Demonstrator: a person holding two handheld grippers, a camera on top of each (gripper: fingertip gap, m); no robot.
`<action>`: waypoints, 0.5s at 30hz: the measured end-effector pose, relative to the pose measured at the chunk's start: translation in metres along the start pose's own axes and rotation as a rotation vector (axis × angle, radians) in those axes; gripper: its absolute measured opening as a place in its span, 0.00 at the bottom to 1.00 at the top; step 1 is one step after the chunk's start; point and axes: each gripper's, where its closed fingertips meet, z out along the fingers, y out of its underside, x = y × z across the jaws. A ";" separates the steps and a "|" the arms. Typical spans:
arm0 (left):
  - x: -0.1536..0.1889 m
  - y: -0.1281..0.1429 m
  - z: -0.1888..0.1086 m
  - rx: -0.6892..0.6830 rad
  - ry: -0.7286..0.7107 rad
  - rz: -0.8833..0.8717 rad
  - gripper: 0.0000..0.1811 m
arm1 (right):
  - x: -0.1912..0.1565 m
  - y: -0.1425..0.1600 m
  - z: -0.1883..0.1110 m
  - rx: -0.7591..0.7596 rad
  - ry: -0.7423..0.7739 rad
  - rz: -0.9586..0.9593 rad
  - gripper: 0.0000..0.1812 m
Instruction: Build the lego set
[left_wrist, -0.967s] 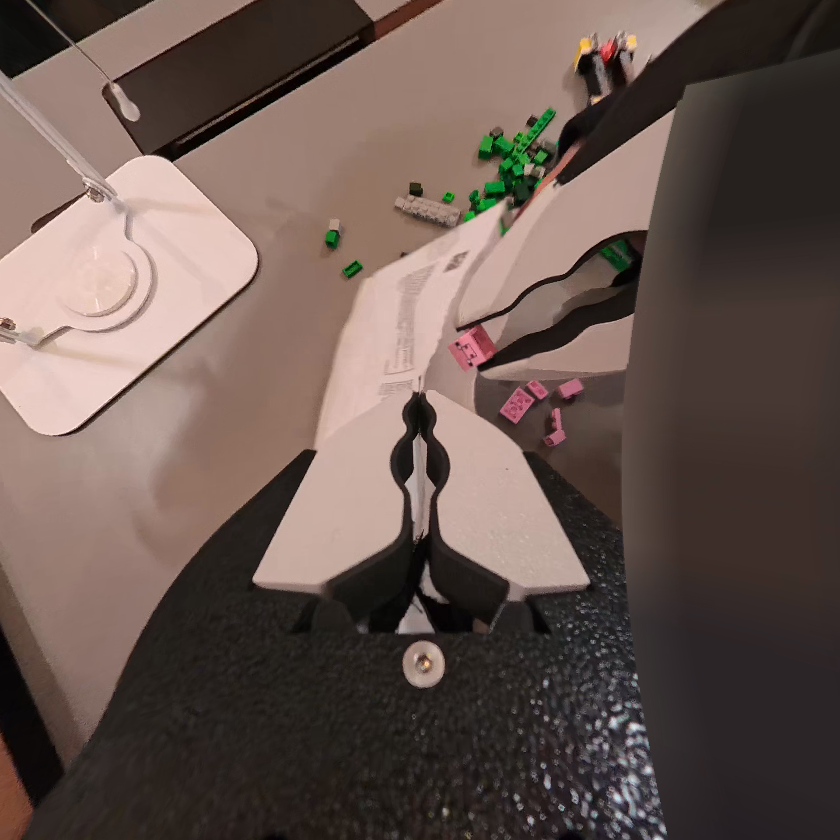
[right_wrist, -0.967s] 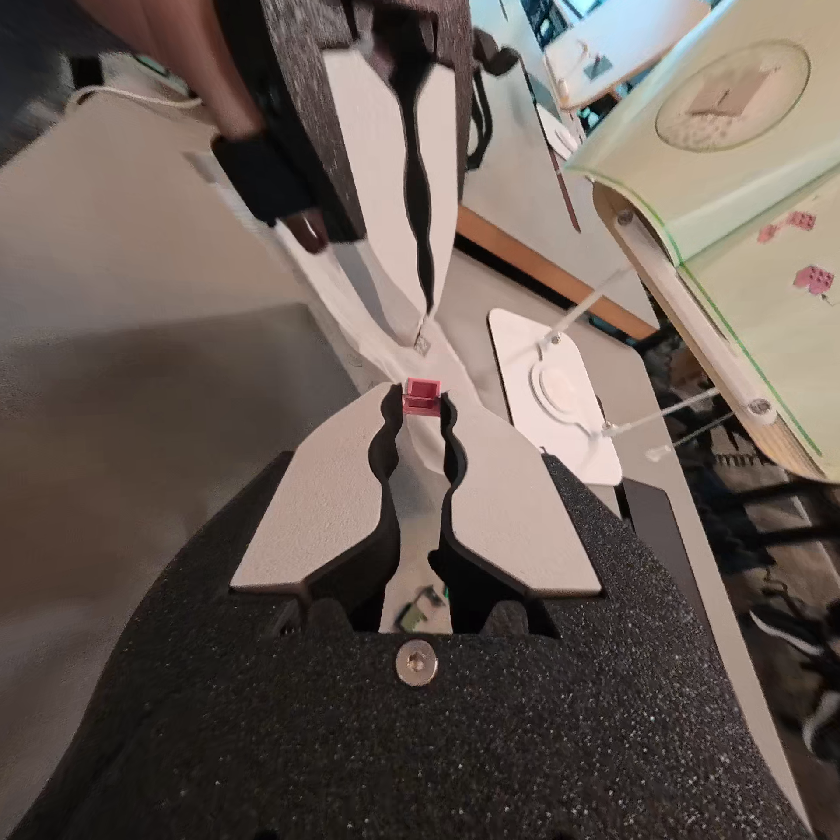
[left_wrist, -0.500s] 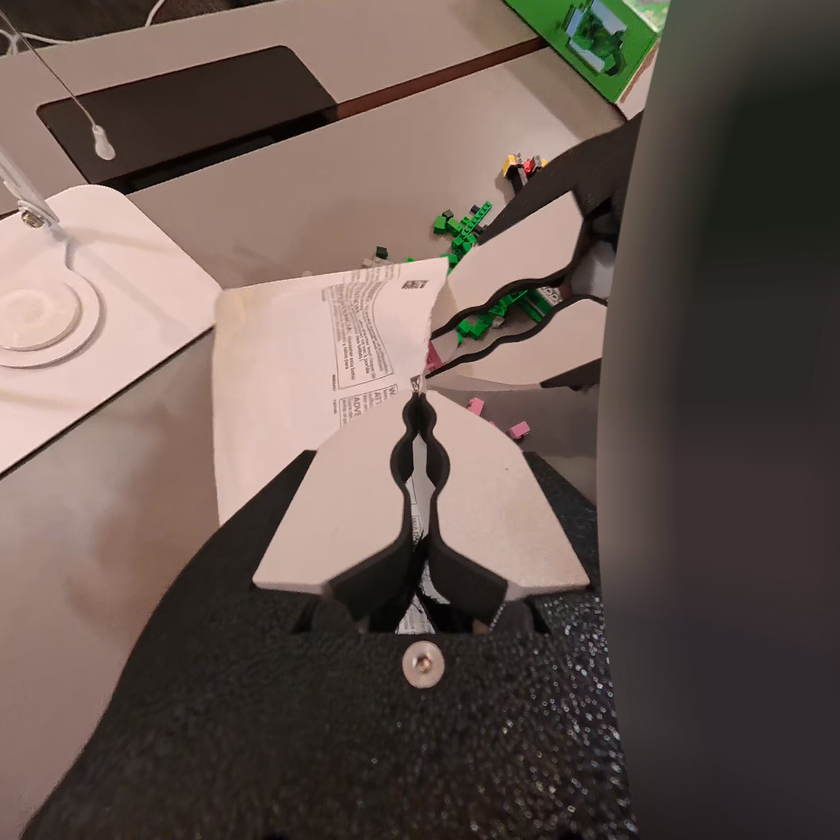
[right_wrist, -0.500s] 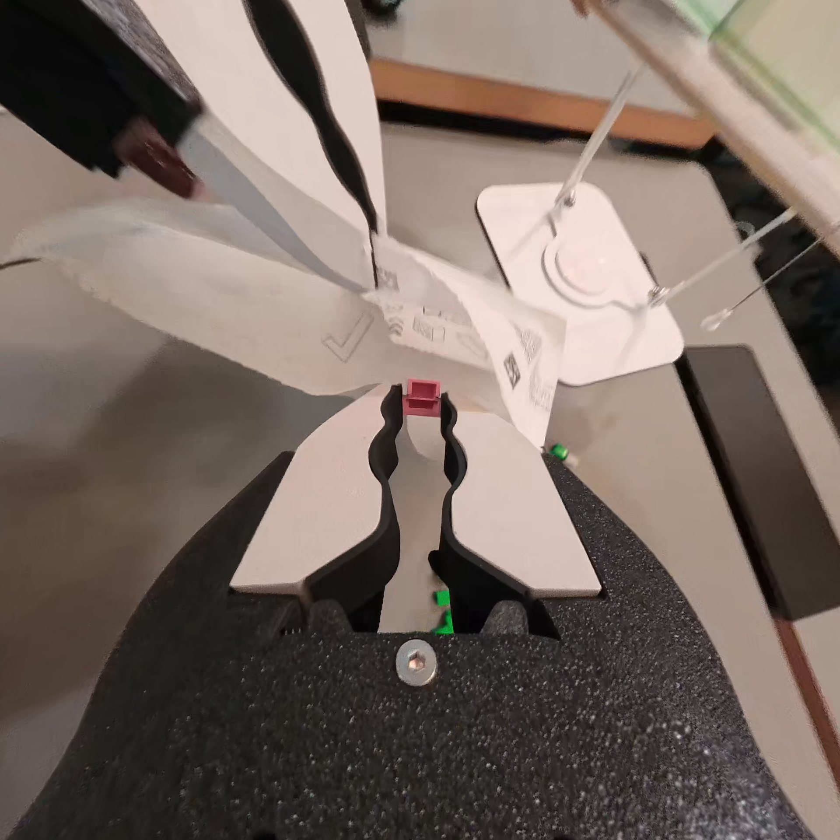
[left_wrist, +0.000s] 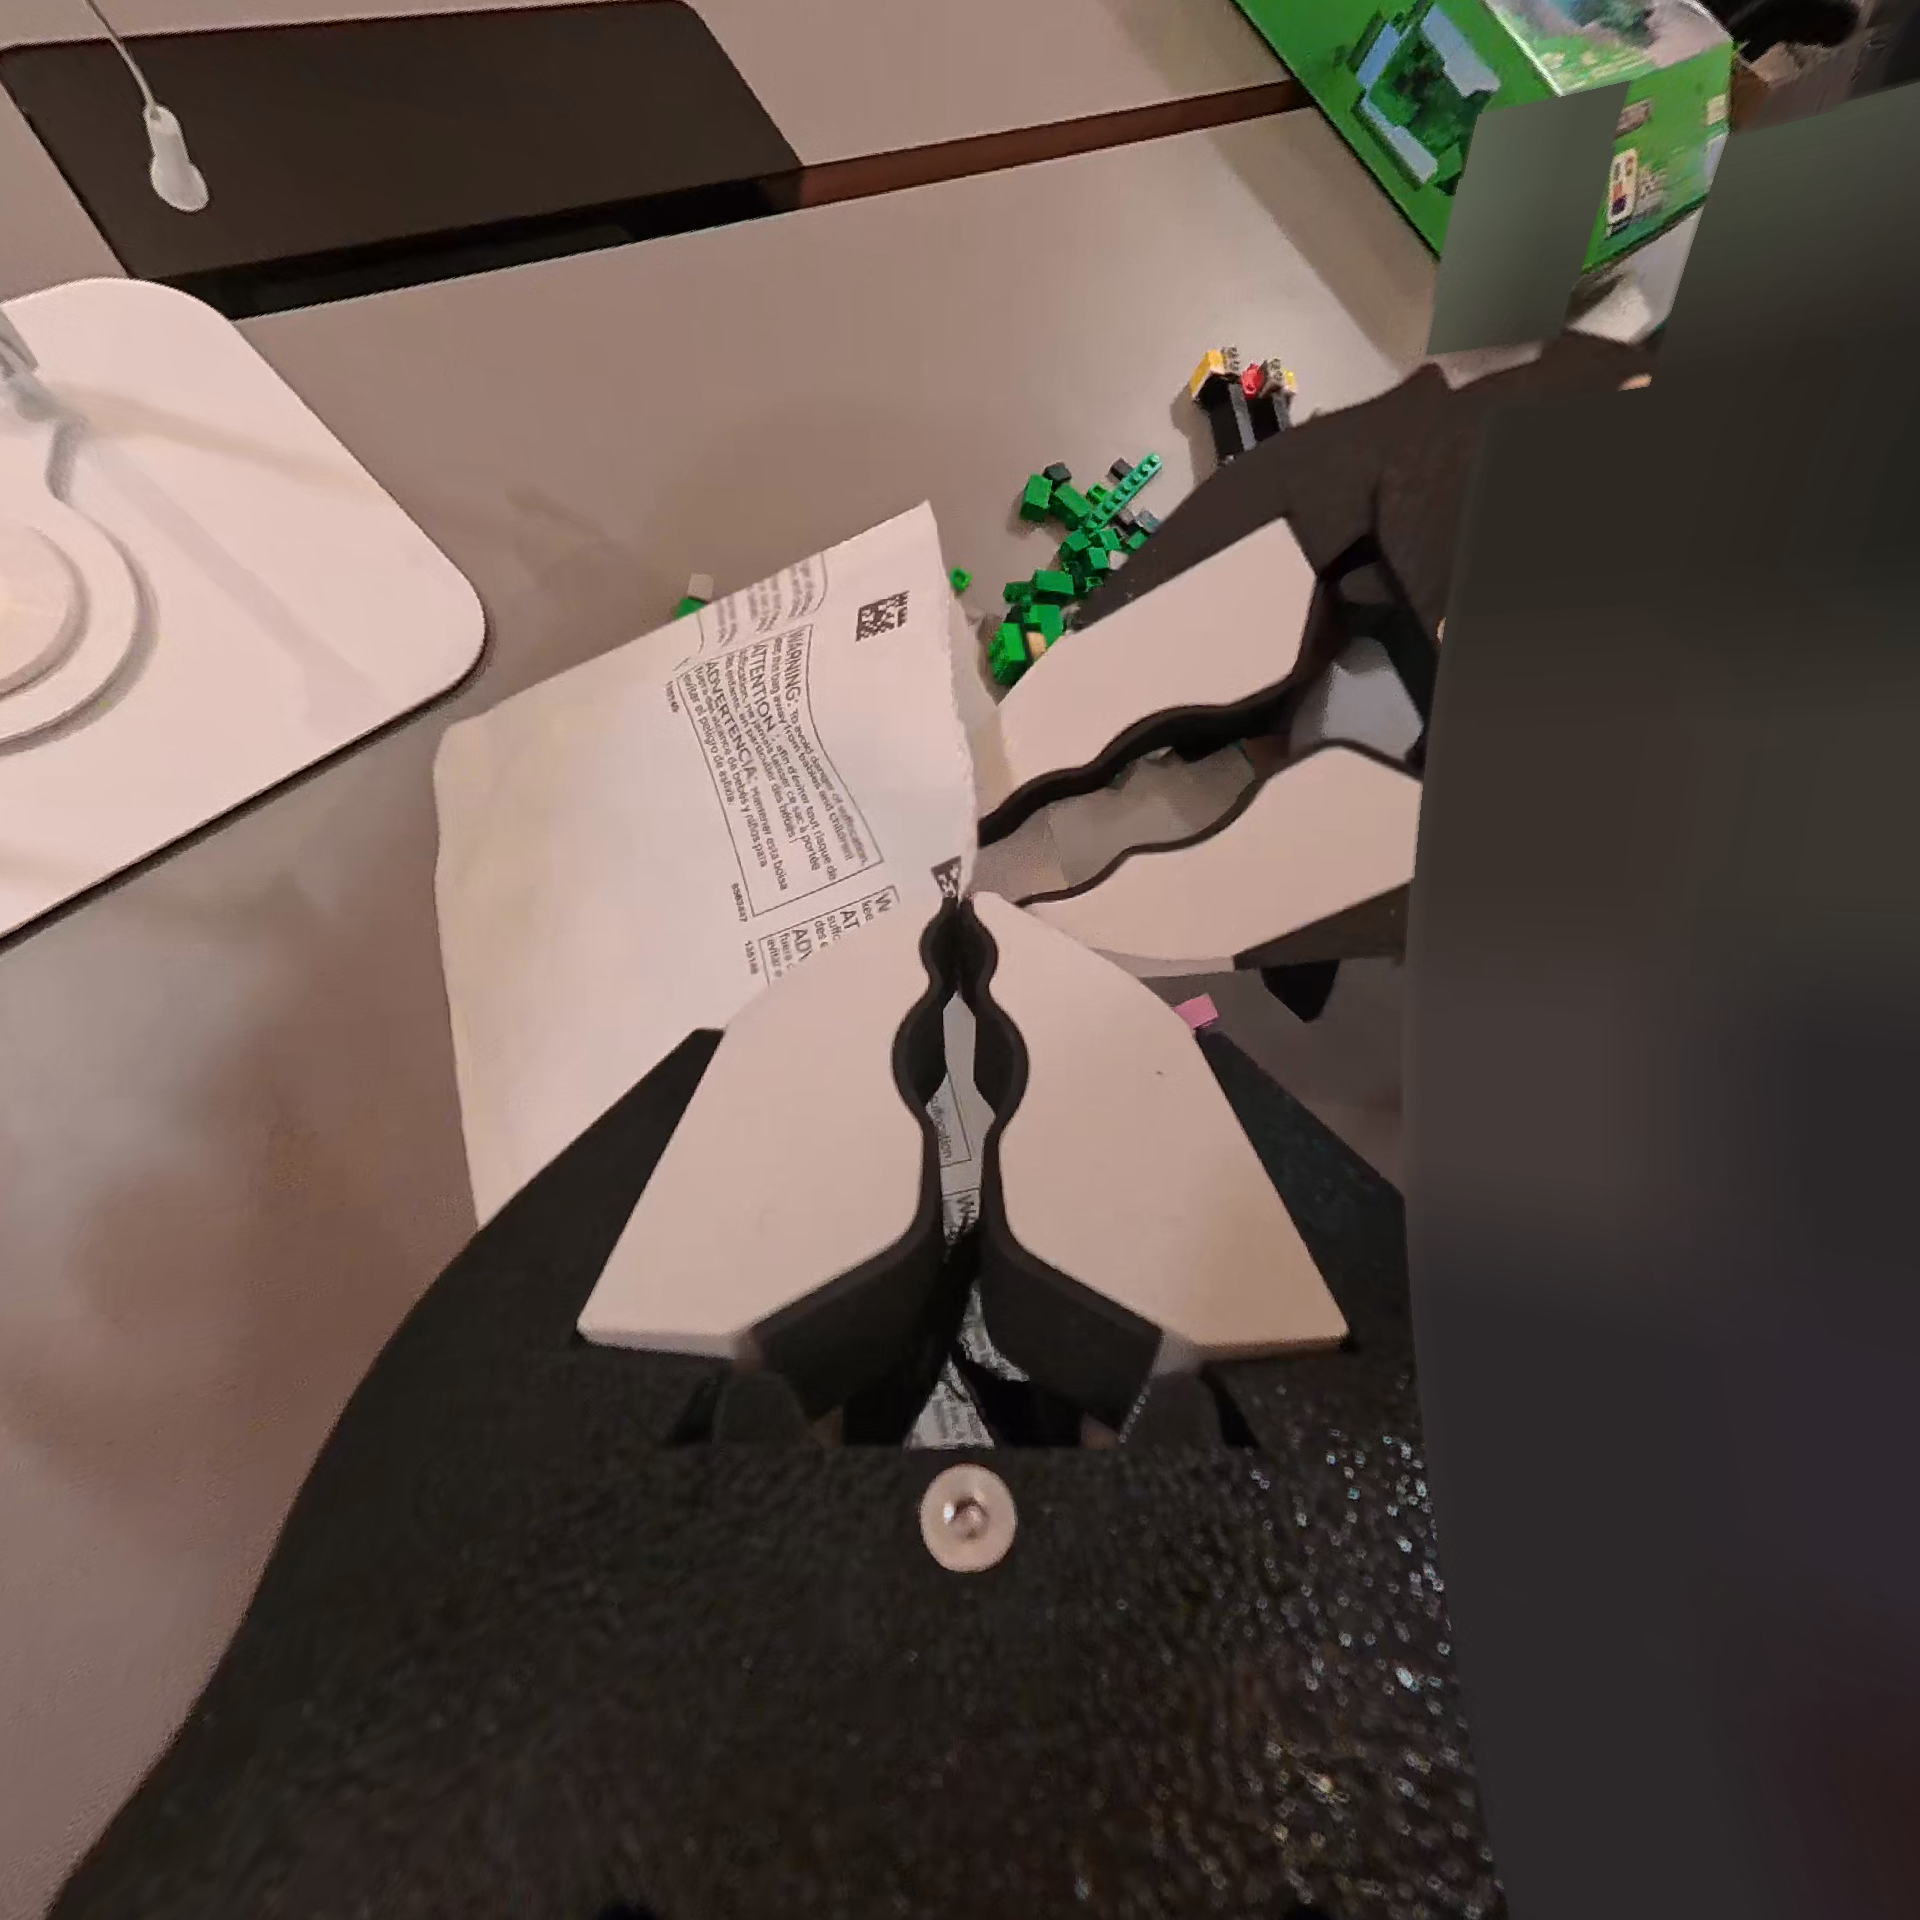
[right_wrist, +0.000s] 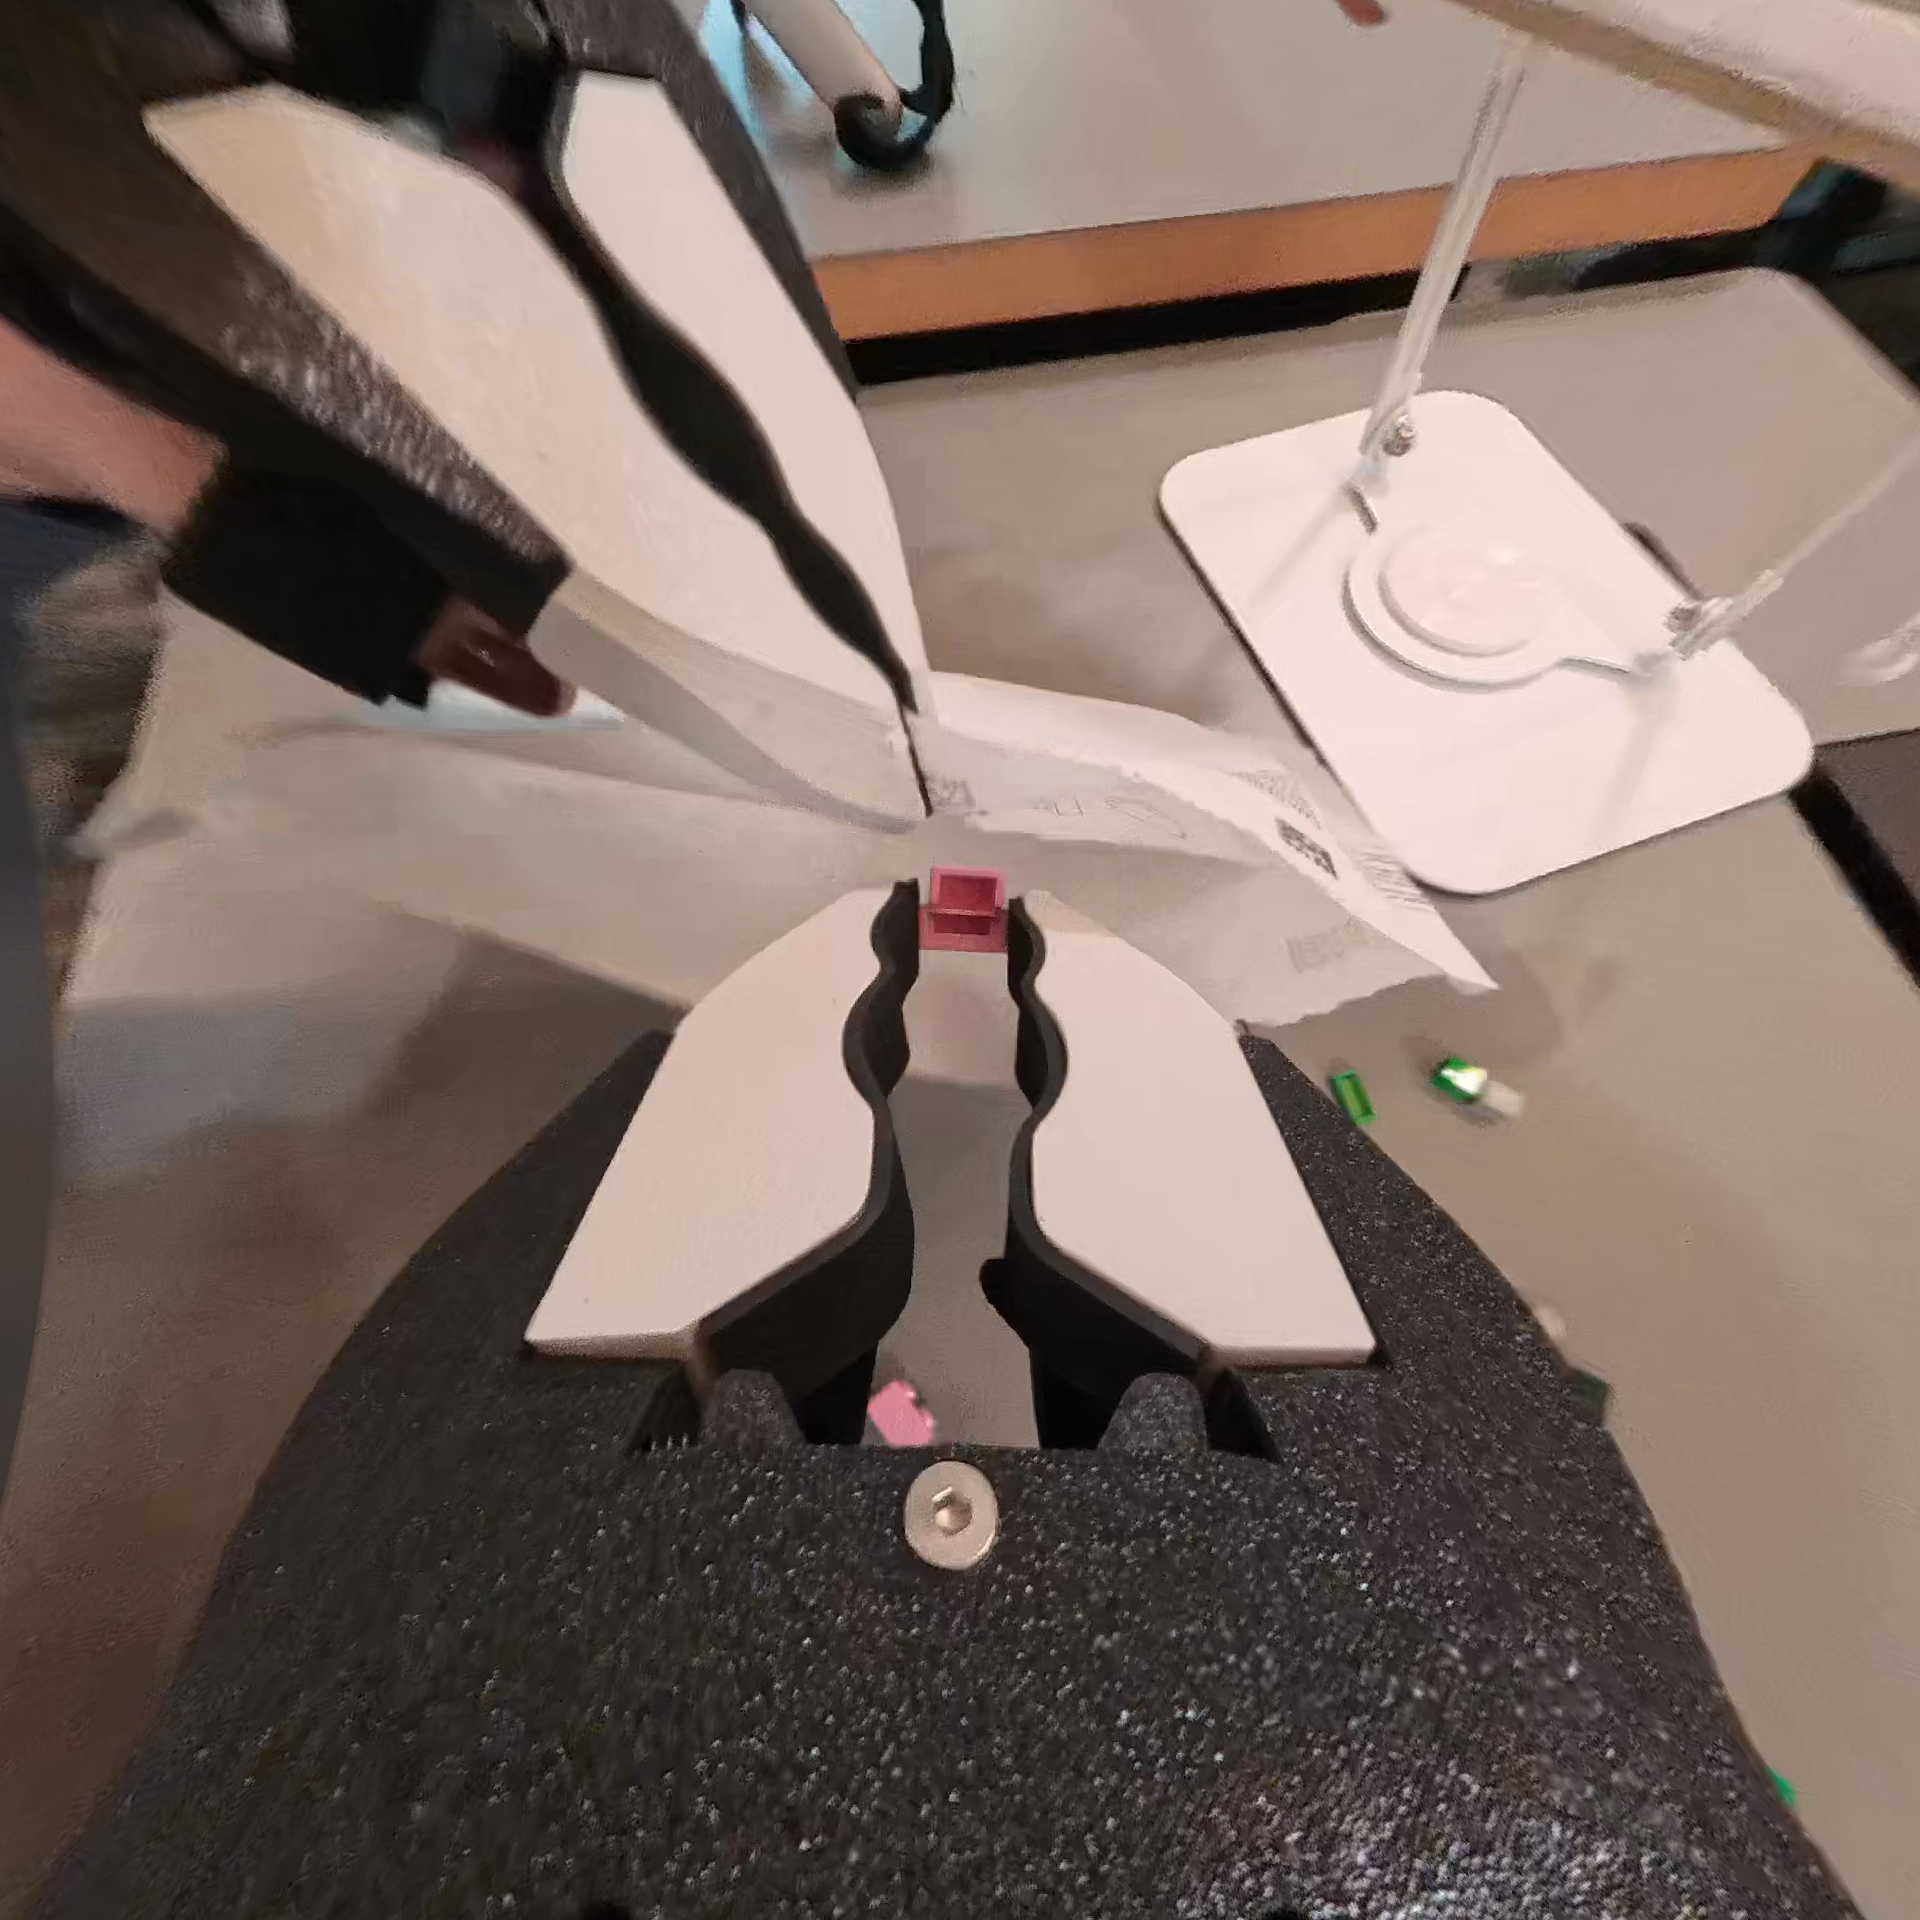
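Note:
My left gripper (left_wrist: 958, 906) is shut on the edge of a white paper parts bag (left_wrist: 665, 831) and holds it above the grey table; the same bag (right_wrist: 1195, 821) shows in the right wrist view. My right gripper (right_wrist: 966, 914) is shut on a small pink brick (right_wrist: 966, 920) right next to the bag. It also shows in the left wrist view (left_wrist: 987, 862), tip to tip with my left gripper. A pile of green bricks (left_wrist: 1070, 561) lies beyond the bag. A pink brick (left_wrist: 1195, 1010) lies under my right gripper.
A white stand base (left_wrist: 187, 582) (right_wrist: 1475, 644) with clear rods stands on the table. A green set box (left_wrist: 1496, 114) is at the far right, a small black, yellow and red build (left_wrist: 1247, 400) near it. Loose green bricks (right_wrist: 1403, 1086) lie on the table.
The bag has swung from edge-on to flatter and spread out, and both grippers have tilted with it. The right gripper kept hold of the pink brick close to the bag.

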 end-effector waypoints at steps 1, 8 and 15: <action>-0.001 0.001 0.000 -0.002 -0.007 -0.004 0.00 | -0.001 0.001 0.000 0.002 0.021 -0.043 0.09; -0.015 0.007 -0.002 -0.023 -0.106 -0.002 0.00 | -0.015 0.014 -0.036 0.032 0.023 -0.167 0.31; -0.015 0.013 -0.008 -0.025 -0.137 0.029 0.00 | -0.040 0.147 -0.048 -0.384 -0.172 -0.183 0.21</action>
